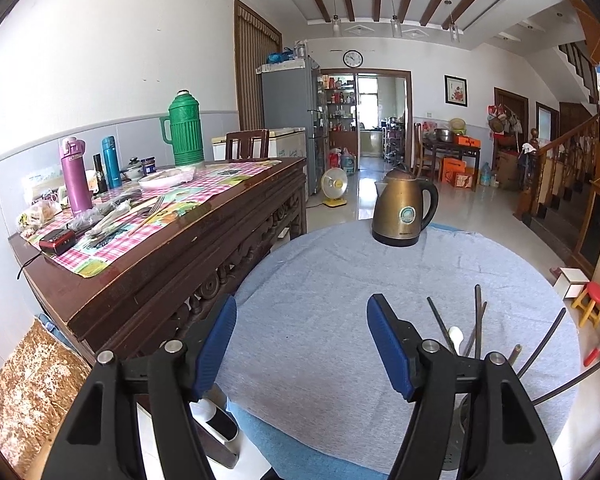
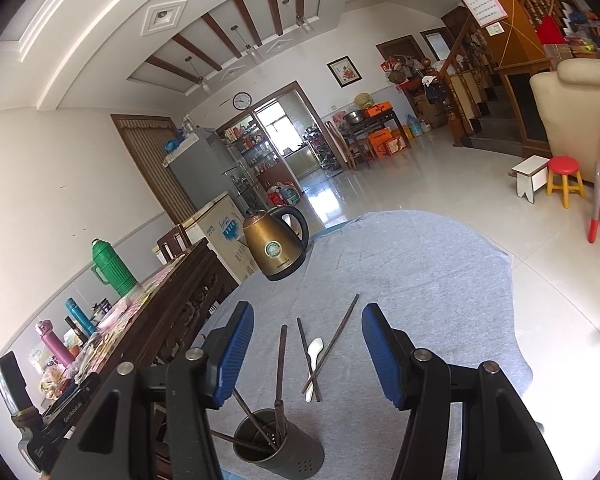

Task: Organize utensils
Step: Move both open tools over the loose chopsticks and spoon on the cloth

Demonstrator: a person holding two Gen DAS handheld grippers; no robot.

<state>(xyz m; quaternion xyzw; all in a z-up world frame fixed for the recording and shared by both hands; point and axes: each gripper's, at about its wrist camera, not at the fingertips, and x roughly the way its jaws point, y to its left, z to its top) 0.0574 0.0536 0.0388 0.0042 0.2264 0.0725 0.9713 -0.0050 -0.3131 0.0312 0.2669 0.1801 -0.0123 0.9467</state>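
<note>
Along the left wall stands a dark carved wooden sideboard under a pink checked cloth, and on it are a magenta flask, a teal flask and a tall green ribbed thermos jug. Right of it, a round table covered in pale blue-grey cloth carries a bronze electric kettle with a black handle at its far edge. The left gripper hovers over bare cloth with its blue-padded jaws spread apart and nothing between them. In the right wrist view, a dark cylindrical metal utensil holder stands upright on the cloth near the bottom, with several dark chopsticks leaning out of it. Just beyond it a white ceramic spoon lies flat on the cloth, touched by two loose dark chopsticks that cross over it. The right gripper hangs above these loose pieces, its jaws held wide on either side of them and gripping nothing. Farther right, on the tiled floor, stands a small red and yellow stool.
</note>
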